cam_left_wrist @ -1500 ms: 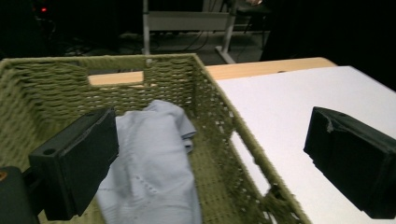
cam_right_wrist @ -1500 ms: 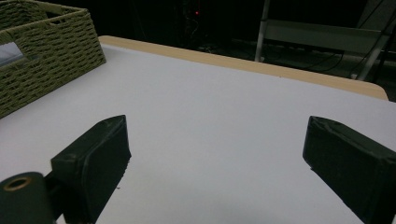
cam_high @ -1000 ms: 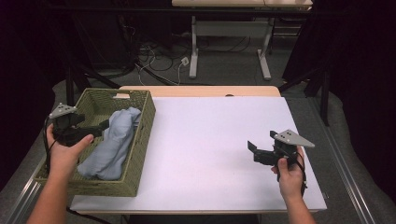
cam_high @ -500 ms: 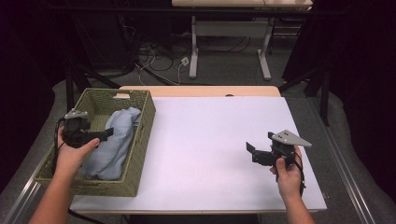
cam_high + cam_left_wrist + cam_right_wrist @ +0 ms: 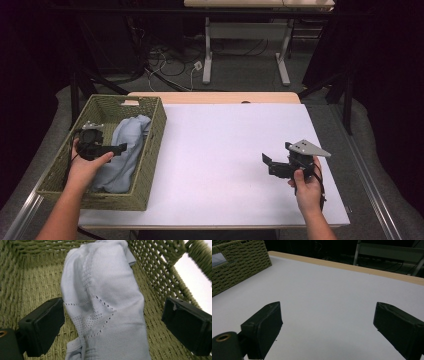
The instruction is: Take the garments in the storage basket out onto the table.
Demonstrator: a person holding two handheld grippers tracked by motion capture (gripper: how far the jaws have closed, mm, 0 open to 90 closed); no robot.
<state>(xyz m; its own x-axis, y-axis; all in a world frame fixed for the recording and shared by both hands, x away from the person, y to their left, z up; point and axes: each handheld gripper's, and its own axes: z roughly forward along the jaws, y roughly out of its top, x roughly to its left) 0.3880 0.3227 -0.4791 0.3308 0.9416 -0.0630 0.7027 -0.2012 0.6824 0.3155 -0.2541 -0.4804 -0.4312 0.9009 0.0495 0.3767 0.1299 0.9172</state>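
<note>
Cloth not yet lifted from the basket

Nothing was gripped. The left gripper (image 5: 112,325) hung inside the woven basket (image 5: 150,165), jaws spread wide either side of the pale blue cloth (image 5: 105,297) lying there. The right gripper (image 5: 274,165) waited, released, over the white table (image 5: 220,150). Grasping and lifting remained.

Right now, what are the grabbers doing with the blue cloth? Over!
Left gripper open, jaws either side of the light blue cloth in the woven basket. Right gripper open over bare table. Nothing in the way.
</note>
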